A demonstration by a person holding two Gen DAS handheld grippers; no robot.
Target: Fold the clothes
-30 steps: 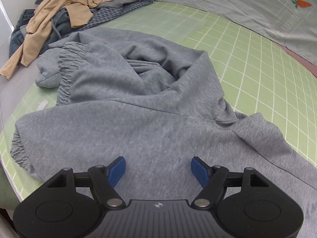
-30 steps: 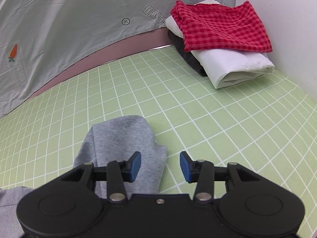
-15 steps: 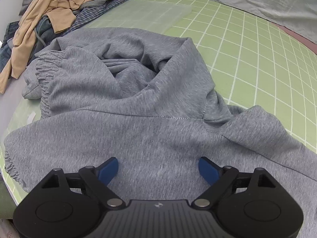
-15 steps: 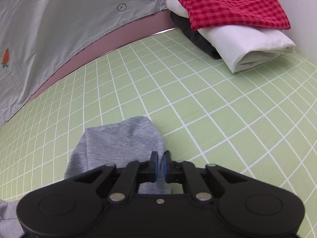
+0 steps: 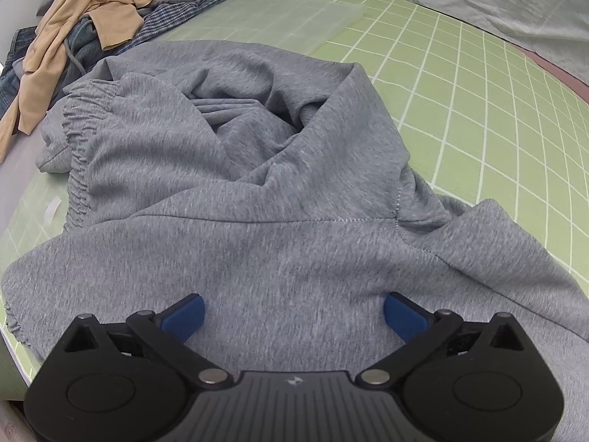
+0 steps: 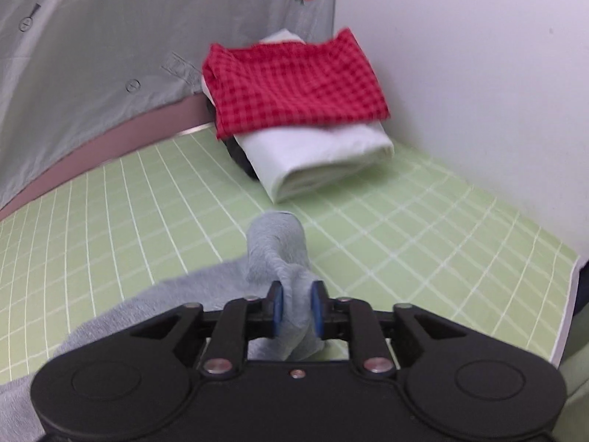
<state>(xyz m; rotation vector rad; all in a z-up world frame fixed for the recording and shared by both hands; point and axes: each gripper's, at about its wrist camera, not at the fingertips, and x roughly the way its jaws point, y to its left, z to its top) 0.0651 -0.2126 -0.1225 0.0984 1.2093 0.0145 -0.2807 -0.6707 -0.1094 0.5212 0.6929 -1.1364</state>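
Risk: bunched sleeve (image 6: 281, 258) may slip from right hand-held gripper (image 6: 296, 307) (jaws easing wider round it). Left hand-held gripper (image 5: 292, 313) gapes empty over grey hoodie (image 5: 257, 184), 12 o'clock, on green surface (image 5: 478, 92).

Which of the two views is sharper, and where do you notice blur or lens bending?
Left wrist view: sharp, the grey sweatshirt shows its weave; the mat grid lines curve. Right wrist view: soft and smeared, the red checked cloth is blurred; dark corners in both.

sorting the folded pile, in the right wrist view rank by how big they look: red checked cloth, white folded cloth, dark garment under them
1. red checked cloth
2. white folded cloth, partly covered
3. dark garment, only a sliver shows, so its true size is unsure
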